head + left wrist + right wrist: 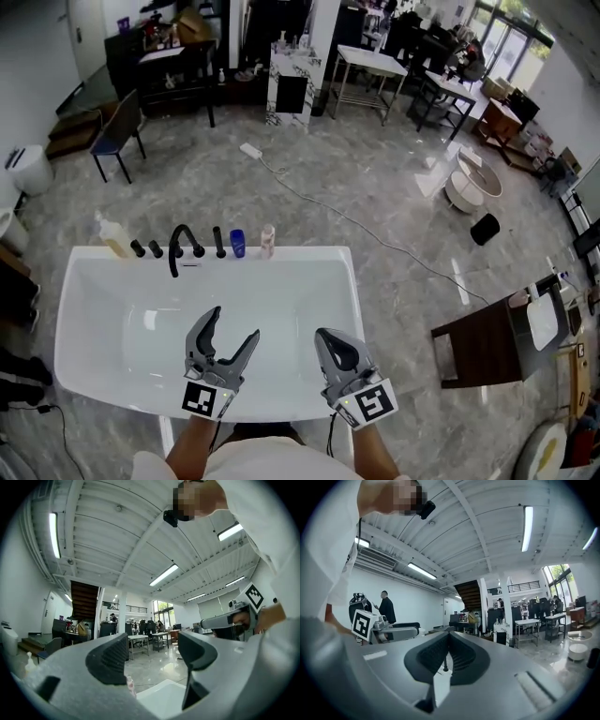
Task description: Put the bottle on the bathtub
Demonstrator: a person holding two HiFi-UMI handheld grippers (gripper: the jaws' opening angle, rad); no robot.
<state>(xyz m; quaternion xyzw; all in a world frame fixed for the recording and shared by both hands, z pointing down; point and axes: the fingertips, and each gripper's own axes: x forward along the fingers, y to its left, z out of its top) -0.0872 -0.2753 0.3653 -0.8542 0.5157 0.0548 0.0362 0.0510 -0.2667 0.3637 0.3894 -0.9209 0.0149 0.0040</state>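
A small blue bottle [237, 244] and a pale pink bottle [267, 240] stand side by side on the far rim of the white bathtub [343, 309]. My left gripper [232, 324] hovers over the tub's near part, open and empty. Beside it my right gripper [324, 337] is shut with nothing in it. In the left gripper view the jaws [152, 653] stand wide apart, with the pink bottle [129, 685] and a tub corner [164, 699] low between them. The right gripper view shows my right gripper [449, 641] with its pads pressed together.
Black faucet fittings [184, 246] line the far rim left of the bottles. A yellowish pump bottle [112, 237] stands at the rim's far left corner. A dark brown cabinet [483, 345] is right of the tub, a blue chair [118, 131] far left, and a cable [366, 230] crosses the floor.
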